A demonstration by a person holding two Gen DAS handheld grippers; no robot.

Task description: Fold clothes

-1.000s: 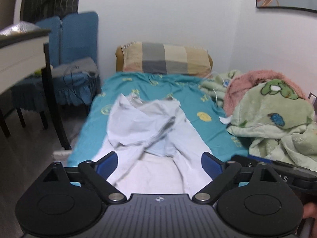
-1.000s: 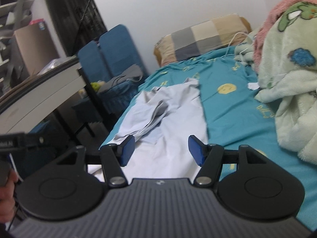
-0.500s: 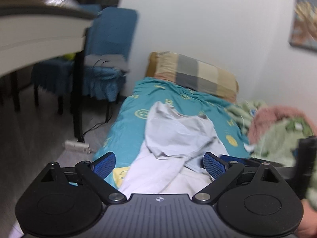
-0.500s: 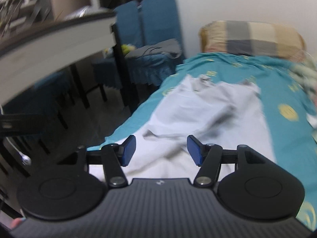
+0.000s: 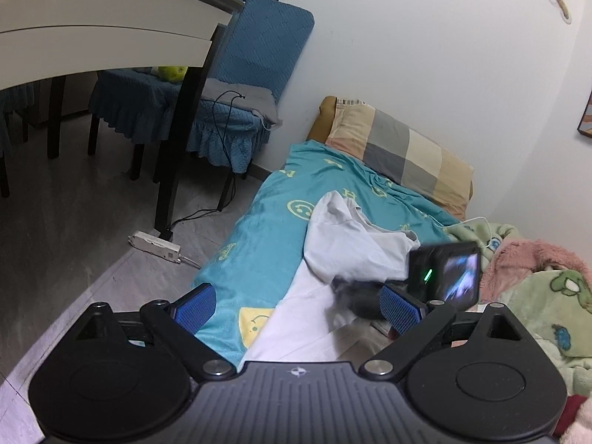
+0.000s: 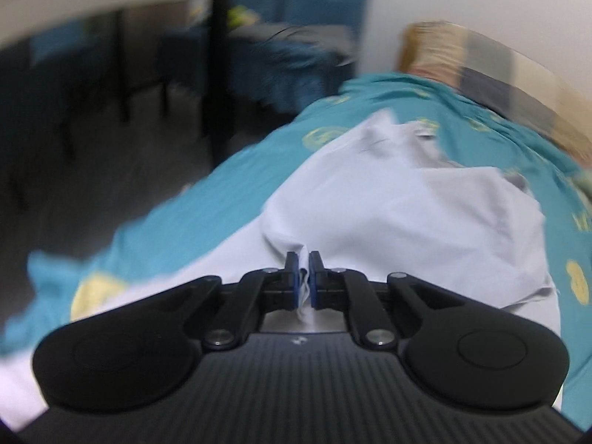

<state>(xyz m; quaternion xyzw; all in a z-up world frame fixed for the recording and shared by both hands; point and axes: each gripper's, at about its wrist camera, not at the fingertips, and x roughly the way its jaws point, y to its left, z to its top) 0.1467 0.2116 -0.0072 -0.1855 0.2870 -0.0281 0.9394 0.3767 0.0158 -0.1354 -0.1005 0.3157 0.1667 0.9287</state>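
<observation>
My right gripper (image 6: 303, 277) has its fingers pinched on a fold of the white garment (image 6: 407, 214) on the bed (image 5: 266, 244); my left gripper (image 5: 296, 305) hangs spread wide, holding nothing.

Checked pillow (image 5: 403, 151), blue chair (image 5: 236, 85), white power strip (image 5: 154, 246) on floor.

White-walled room with grey floor (image 5: 66, 222); low bed in teal smiley-print sheet (image 5: 266, 229), patchwork pillow (image 5: 403, 155) at its head edge against the wall. Beside the bed: blue-covered chair (image 5: 229, 85), white dark-legged table (image 5: 92, 29), white power strip (image 5: 153, 246) on the floor. Green and pink blankets (image 5: 547, 296) along the bed's far edge.
</observation>
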